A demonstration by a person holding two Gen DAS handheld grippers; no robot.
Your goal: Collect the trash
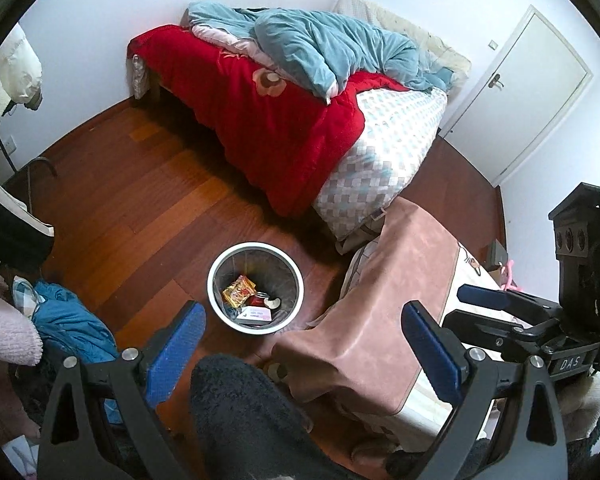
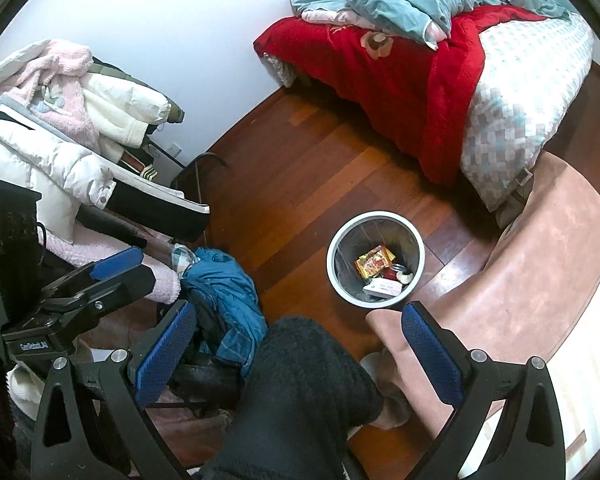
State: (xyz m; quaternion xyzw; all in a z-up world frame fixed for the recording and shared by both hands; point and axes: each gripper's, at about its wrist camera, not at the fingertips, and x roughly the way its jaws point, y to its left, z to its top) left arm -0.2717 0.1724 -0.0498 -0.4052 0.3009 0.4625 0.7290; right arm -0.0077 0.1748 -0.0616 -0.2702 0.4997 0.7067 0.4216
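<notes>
Both hand-held grippers, left [image 1: 304, 348] and right [image 2: 296, 352], are hovering wide and empty; reaching blindly is risking tipping the wastebasket [image 1: 255, 287].

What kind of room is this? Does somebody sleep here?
Most likely a bedroom. There is a bed with a red blanket and a rumpled blue quilt, clothes piled at one side, and a small trash bin on the wooden floor.
</notes>
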